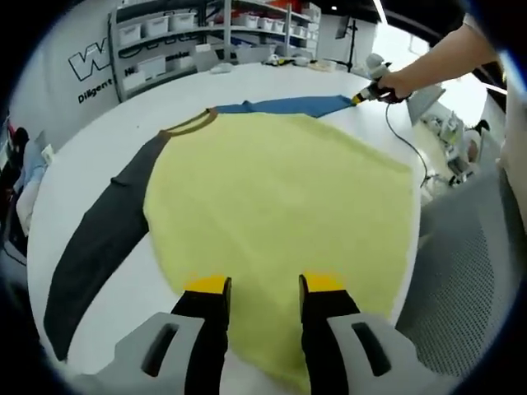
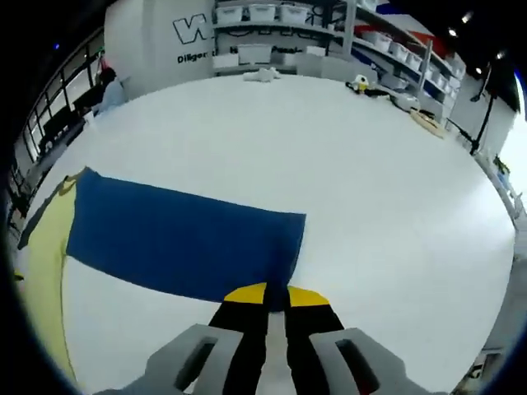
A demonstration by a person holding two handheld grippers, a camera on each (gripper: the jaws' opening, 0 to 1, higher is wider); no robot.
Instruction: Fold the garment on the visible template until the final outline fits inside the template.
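Your right gripper (image 2: 268, 294) pinches the blue sleeve (image 2: 181, 240) cuff, jaws closed on it, while your left gripper (image 1: 263, 285) hovers parted, holding nothing, over the yellow shirt (image 1: 276, 214) spread flat on the white table (image 2: 362, 156).

What I can't make out

My left gripper (image 1: 263, 288) hides the shirt's (image 1: 280, 214) near hem; the grey sleeve's (image 1: 95, 247) end blurs out; shelf bins (image 2: 263, 12) are too small to read.
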